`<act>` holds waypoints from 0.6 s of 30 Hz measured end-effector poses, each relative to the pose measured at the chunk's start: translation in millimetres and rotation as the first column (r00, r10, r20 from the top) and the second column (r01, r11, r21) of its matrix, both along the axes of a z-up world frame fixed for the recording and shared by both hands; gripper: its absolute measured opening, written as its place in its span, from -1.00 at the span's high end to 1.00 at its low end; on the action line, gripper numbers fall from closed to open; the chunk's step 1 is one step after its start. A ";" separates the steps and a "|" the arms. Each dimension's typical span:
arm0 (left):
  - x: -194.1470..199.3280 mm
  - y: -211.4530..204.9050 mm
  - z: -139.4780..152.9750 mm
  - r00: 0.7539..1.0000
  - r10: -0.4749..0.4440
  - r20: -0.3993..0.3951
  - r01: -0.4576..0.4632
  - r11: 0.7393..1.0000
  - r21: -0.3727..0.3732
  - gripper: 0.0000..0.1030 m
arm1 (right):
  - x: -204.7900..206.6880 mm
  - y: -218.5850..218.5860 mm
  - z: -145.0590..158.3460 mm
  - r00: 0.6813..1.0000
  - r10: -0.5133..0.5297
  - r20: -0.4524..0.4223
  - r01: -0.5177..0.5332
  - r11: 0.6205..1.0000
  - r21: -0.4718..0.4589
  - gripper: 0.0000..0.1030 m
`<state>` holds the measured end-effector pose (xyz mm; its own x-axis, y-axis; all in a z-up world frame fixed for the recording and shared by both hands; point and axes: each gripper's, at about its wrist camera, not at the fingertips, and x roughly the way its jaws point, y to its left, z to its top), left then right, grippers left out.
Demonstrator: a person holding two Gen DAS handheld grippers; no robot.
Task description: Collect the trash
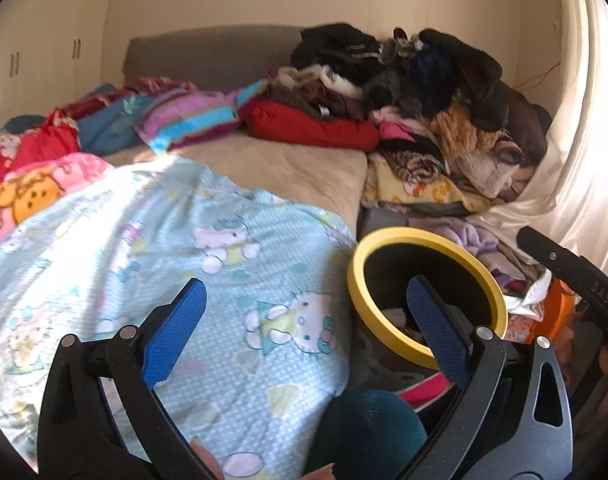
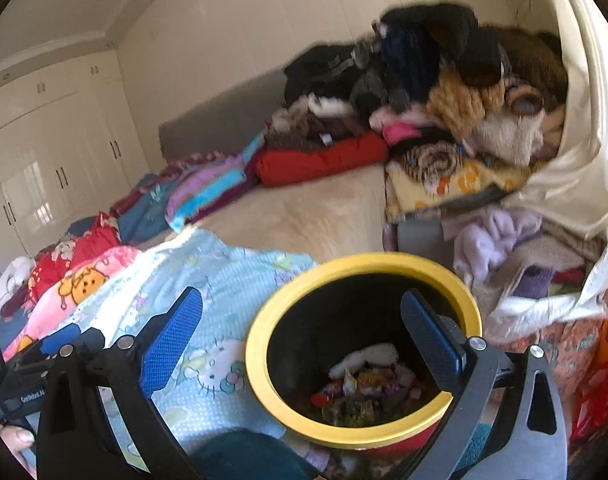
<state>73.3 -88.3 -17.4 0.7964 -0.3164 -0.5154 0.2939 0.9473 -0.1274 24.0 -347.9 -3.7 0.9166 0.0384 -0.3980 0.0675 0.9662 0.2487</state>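
In the left wrist view, the left gripper (image 1: 304,336) stood with its blue fingers (image 1: 175,328) spread as wide as they go and nothing between them. Under the gap lay a pale blue blanket (image 1: 191,248) printed with cartoon cats. The bin (image 1: 424,240), black inside with a yellow rim, sat beside the bed; the right-hand finger crossed in front of its mouth, so the bin lay just past that fingertip rather than in the gap. The other gripper's black frame showed at the right edge. In the right wrist view, the right gripper (image 2: 301,336) was likewise fully spread and empty. The bin (image 2: 263,344) filled most of the space between its fingers (image 2: 171,340), slightly below and ahead of them, and the trash (image 2: 364,388), a heap of wrappers and a white wad, rested at its bottom. Empty, wide fingers poised over the bin's mouth suggested a drop was probably done. A pile of clothes (image 2: 444,92) was heaped well beyond the fingertips.
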 end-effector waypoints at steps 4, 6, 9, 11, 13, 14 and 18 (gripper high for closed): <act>-15.7 11.3 6.6 0.996 0.042 0.077 -0.043 0.999 0.012 -0.79 | -23.1 13.9 3.8 0.996 -0.012 0.090 0.019 0.997 -0.075 -0.88; -21.9 16.1 10.2 0.993 0.064 0.101 -0.065 0.998 0.011 -0.79 | -32.6 19.9 3.0 0.993 -0.010 0.116 0.022 0.994 -0.104 -0.88; -30.9 22.2 15.1 0.984 0.118 0.131 -0.119 0.993 0.001 -0.79 | -47.2 29.1 -1.7 0.988 -0.003 0.154 0.026 0.989 -0.149 -0.88; -38.5 23.9 16.5 0.977 0.148 0.156 -0.149 0.989 -0.007 -0.79 | -52.2 35.6 -6.0 0.984 0.003 0.177 0.029 0.983 -0.180 -0.88; -44.9 23.5 16.1 0.971 0.154 0.184 -0.156 0.988 -0.004 -0.79 | -54.5 40.8 -10.2 0.983 0.008 0.186 0.030 0.980 -0.198 -0.88; -47.6 22.7 15.5 0.968 0.153 0.197 -0.156 0.988 0.003 -0.79 | -55.0 42.5 -12.6 0.983 0.012 0.183 0.025 0.980 -0.197 -0.88; -48.8 19.2 13.2 0.969 0.147 0.201 -0.150 0.989 0.002 -0.79 | -55.7 49.6 -17.6 0.982 0.034 0.187 0.010 0.974 -0.225 -0.88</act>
<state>24.5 -69.1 -4.2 0.9211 -0.1793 -0.3455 0.1675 0.9838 -0.0639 -31.6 -298.3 -21.3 0.9758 -0.0205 -0.2176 0.0283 0.9991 0.0326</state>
